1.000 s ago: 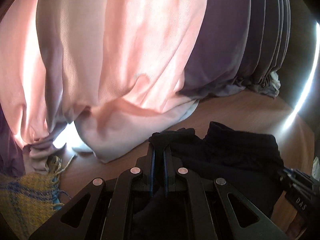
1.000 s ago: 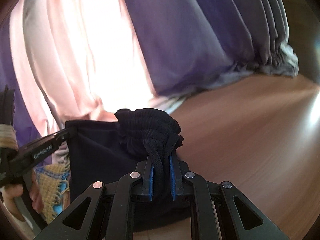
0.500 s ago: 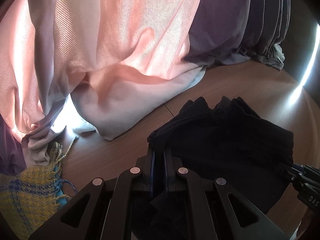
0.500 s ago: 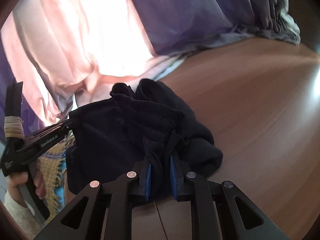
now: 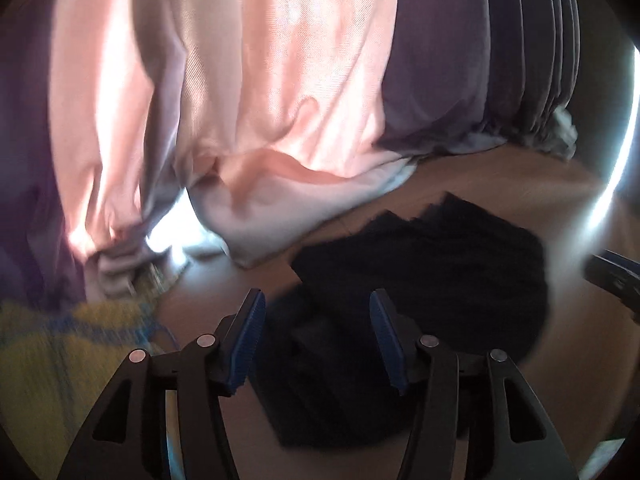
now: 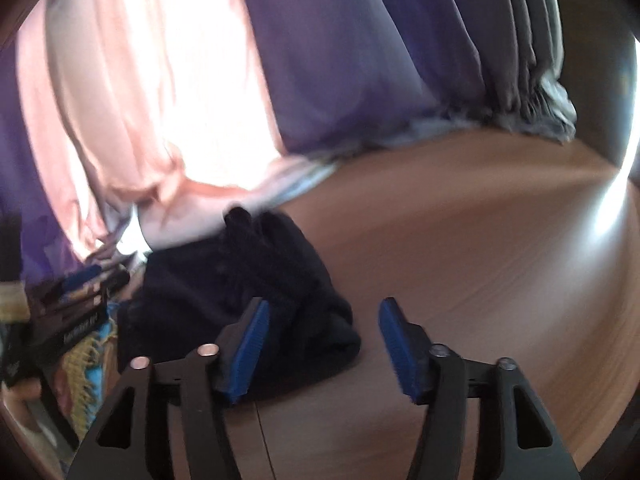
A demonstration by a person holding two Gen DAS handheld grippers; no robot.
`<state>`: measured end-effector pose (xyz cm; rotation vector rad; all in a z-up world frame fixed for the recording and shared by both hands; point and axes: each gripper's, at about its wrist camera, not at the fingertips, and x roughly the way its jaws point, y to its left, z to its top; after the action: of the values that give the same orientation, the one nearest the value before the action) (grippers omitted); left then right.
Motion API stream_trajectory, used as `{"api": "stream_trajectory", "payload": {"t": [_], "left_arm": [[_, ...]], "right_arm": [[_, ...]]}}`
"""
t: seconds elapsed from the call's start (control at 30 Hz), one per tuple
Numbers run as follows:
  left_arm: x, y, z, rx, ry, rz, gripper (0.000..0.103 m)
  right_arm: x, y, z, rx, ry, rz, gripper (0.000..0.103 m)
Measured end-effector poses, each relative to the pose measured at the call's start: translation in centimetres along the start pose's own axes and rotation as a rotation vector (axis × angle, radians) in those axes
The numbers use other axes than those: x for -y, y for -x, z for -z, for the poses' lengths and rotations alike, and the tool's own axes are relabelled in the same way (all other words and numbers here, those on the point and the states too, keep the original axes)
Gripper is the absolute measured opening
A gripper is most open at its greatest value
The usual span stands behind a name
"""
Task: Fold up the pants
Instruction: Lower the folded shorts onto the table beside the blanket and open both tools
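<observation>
Black pants (image 5: 424, 280) lie in a rumpled heap on the wood floor (image 6: 460, 240), just in front of the pink and purple curtains (image 5: 248, 92).

In the left wrist view the left gripper (image 5: 318, 336) hangs over the near edge of the heap. Its jaws have just been opening and now stand spread, the blue pads (image 5: 248, 344) clear of the cloth. The pants show through the gap and run on ahead and to the right of it; nothing is pinched. At the right edge of this view a dark piece of the right gripper shows beside the heap.

In the right wrist view the right gripper (image 6: 322, 344) also has jaws that have just been opening and stand apart. The heap sits ahead and to the left, behind the left-hand pad (image 6: 248, 352), while bare floor fills most of the gap and everything on the right. No pad presses on the cloth.

A yellow and blue fringed cloth (image 5: 52, 344) lies on the floor left of the pants, and both views are blurred.
</observation>
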<state>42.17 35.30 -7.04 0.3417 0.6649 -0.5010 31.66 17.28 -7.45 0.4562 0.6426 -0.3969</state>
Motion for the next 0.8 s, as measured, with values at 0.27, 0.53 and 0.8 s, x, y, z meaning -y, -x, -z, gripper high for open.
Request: {"api": "stream_trajectory", "payload": {"t": [0.27, 0.53, 0.8], "left_arm": [[4.6, 2.6, 3.4, 0.013, 0.074, 0.048, 0.053], [8.2, 0.1, 4.4, -0.023, 0.038, 0.036, 0.043], [7.8, -3.3, 5.8, -0.127, 0.082, 0.048, 0.029]], "right_arm": [[-1.4, -1.4, -4.8, 0.006, 0.209, -0.237, 0.061], [-4.5, -11.4, -7.2, -0.235, 0.354, -0.358, 0.037], [-1.4, -14.5, -6.6, -0.308, 0.186, -0.383, 0.022]]}}
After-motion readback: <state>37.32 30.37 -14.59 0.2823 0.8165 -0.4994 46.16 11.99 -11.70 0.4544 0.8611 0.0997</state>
